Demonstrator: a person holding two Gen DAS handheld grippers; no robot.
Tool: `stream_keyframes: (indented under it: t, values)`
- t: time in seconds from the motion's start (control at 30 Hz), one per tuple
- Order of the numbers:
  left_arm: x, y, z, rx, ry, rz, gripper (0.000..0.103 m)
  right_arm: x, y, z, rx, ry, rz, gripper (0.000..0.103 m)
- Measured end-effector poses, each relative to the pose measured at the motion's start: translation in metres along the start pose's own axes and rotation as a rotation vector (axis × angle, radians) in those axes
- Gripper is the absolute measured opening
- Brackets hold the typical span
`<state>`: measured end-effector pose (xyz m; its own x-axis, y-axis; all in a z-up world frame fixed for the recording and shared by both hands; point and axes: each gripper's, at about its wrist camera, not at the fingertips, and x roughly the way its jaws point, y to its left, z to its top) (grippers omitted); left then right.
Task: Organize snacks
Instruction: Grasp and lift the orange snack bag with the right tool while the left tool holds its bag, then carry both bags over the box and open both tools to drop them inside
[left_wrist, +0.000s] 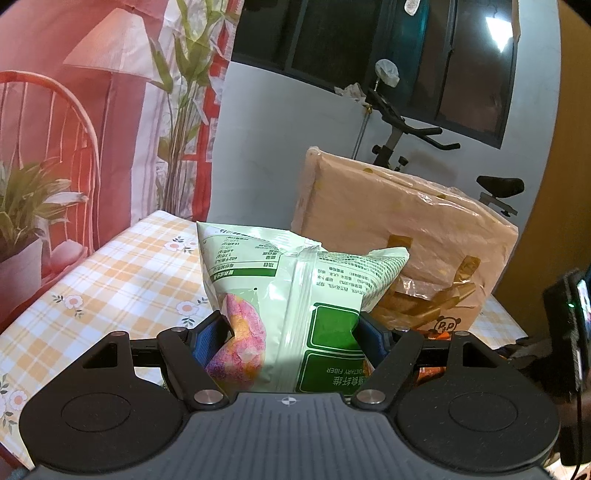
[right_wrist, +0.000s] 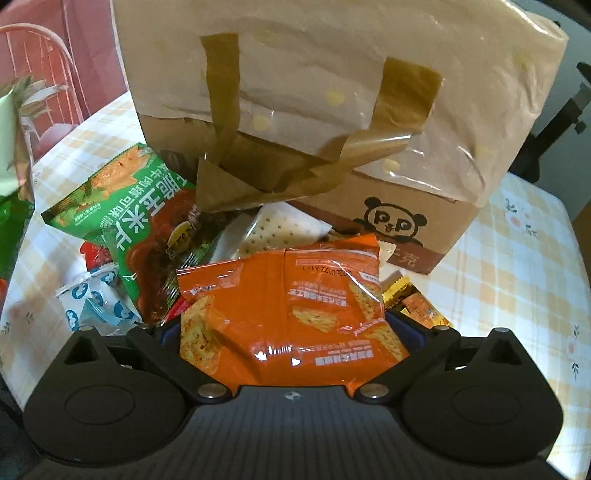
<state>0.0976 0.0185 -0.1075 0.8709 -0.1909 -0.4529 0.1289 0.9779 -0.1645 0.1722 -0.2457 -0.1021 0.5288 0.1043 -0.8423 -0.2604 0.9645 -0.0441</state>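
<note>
Checked tablecloth (right_wrist: 517, 258) carries a snack-blocked box (right_wrist: 406, 221); each claw grips a packet.

The left gripper (left_wrist: 291, 332) is angled slightly downward, its jaws clamped on a packet. The right gripper (right_wrist: 291, 332) is pitched steeply down, jaws likewise closed on a packet.

White-and-green snack bag (left_wrist: 295, 295) printed with pink doughnut; orange cracker packet (right_wrist: 288, 314); green-and-red packet (right_wrist: 140, 236); tan paper bag (right_wrist: 332, 110), black panda logo; yellow-and-white checked, flowered desk (left_wrist: 110, 288).
</note>
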Motion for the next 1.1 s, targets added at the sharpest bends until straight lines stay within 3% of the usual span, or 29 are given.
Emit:
stream_keyframes:
  t: [0.13,0.63,1.1]
  values:
    - [-0.003,-0.004,0.0,0.005,-0.008,0.001,0.077,-0.014,0.004,-0.009,0.007,-0.071,-0.013,0.095]
    - [-0.011,-0.008,-0.002,0.026,-0.026,0.002,0.077,-0.074,0.009,-0.047,0.042,-0.404,-0.132,0.094]
    - [-0.017,-0.01,0.002,0.033,-0.06,0.015,0.077,-0.104,0.002,-0.053,0.069,-0.544,-0.059,0.094]
